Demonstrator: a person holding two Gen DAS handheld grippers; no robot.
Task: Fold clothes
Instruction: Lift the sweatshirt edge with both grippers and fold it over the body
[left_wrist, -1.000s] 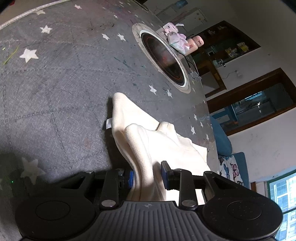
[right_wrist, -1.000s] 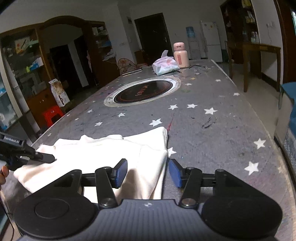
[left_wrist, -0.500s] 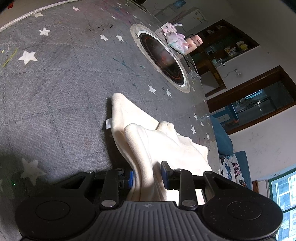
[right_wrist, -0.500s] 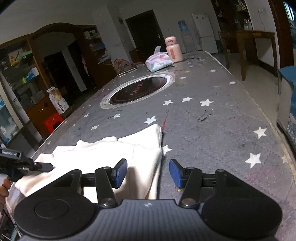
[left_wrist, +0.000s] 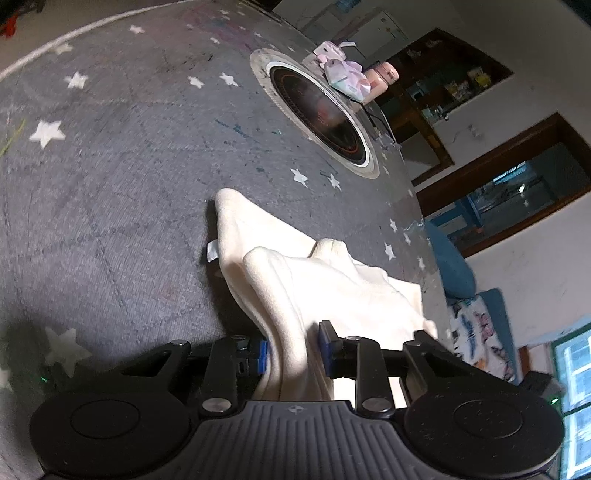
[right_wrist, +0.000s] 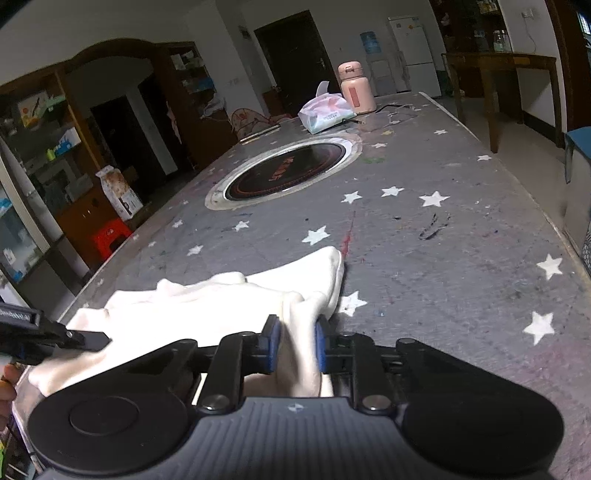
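Grey star-printed tablecloth (right_wrist: 424, 236) carries a cream fleece garment (right_wrist: 207, 306) at its near edge; we see the right gripper (right_wrist: 294, 347), open half a second ago, now pinching its corner, the left gripper (left_wrist: 291, 354) likewise clamping cloth, ready for folding.

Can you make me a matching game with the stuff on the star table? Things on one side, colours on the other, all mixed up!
Things:
1. garment
2. bottle
3. stool
4. table cover

Colours:
A. red
B. grey with white stars
C. cream
D. pink

Pairs: 1-C, 2-D, 3-A, 4-B.

Bonus: both the left claw and the right claw are pinching the garment.
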